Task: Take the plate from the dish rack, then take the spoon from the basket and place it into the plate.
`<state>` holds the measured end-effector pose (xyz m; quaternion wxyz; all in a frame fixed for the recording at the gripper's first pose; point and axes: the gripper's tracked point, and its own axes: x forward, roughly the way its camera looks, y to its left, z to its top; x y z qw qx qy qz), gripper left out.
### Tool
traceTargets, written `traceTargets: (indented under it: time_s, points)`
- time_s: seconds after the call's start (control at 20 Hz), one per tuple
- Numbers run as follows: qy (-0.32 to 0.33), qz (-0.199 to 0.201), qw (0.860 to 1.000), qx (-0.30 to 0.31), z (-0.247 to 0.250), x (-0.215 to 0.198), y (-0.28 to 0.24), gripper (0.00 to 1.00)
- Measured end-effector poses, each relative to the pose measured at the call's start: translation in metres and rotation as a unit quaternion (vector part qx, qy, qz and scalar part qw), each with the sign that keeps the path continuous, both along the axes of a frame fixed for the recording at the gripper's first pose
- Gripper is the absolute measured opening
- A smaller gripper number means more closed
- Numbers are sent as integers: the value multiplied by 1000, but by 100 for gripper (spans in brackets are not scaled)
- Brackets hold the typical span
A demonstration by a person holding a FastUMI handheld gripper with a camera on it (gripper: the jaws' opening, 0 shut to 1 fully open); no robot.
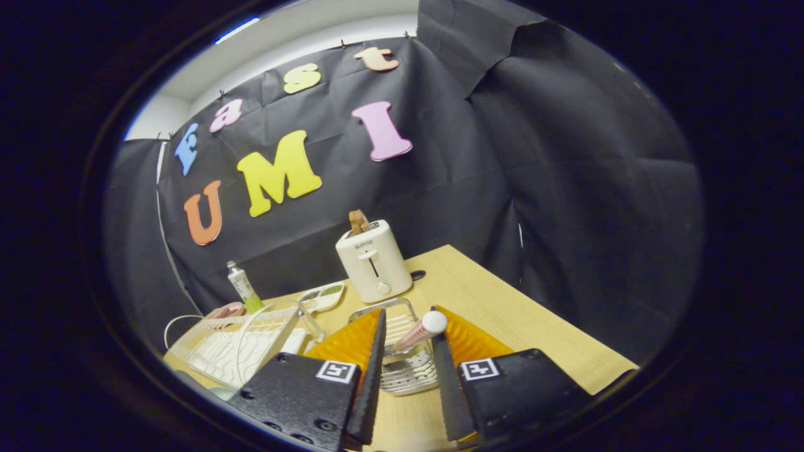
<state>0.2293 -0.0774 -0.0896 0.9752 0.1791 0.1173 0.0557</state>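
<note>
Fingers (408, 342) open, straddling the basket (402, 351); spoon (419, 331) handle leans toward right finger. Centre on it before you close.

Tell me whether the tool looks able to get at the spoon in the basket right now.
Probably yes. The tool is open, and the spoon stands upright in the wire basket just ahead, its handle end rising between the fingers with nothing blocking it.

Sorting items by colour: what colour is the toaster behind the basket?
Cream white, with a brown slice in its slot; the gripper view shows the toaster clearly.
</note>
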Motion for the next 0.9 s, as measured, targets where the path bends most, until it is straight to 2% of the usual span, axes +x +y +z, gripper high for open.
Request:
traceTargets:
  time_s: [0.05,0.1,0.3,0.5,0.75,0.9]
  points:
    - [4,6,1000,10,3,-1,3,42]
    - [7,11,1000,22,5,-1,6,29]
    - [20,30,999,22,15,-4,15,9]
    - [-7,23,999,-23,47,-17,12,7]
    - [-61,14,996,-61,111,-57,11,7]
    - [-95,39,993,-57,149,-99,35,7]
